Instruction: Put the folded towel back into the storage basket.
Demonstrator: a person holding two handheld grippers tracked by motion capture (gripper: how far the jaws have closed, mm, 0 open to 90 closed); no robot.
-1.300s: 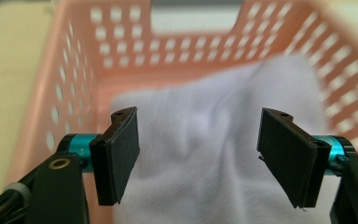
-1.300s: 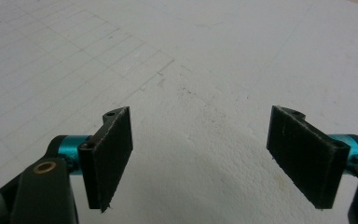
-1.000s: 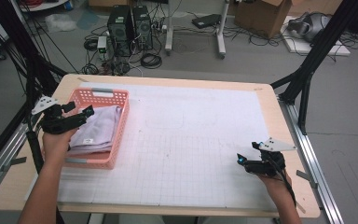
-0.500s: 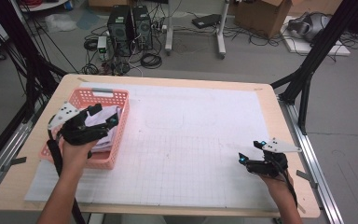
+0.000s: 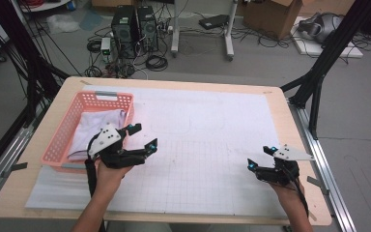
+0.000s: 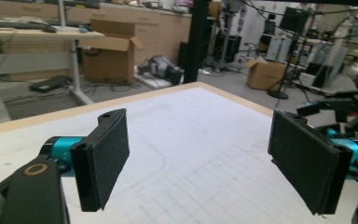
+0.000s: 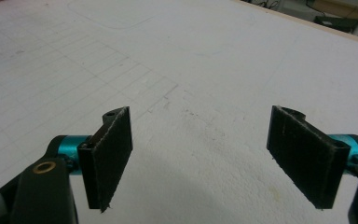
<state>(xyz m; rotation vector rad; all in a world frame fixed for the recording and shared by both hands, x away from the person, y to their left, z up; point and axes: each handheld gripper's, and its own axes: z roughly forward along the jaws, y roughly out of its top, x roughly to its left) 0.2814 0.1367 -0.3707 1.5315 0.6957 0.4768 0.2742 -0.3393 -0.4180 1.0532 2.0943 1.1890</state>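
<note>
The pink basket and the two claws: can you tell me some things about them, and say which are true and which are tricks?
1. The pink basket has pale cloth in it. True.
2. The left claw grips the cloth. False: it is open and holds nothing.
3. The right claw is open. True.
4. The basket is near the right claw. False: it sits by the left claw, at the white mat's left edge.
</note>
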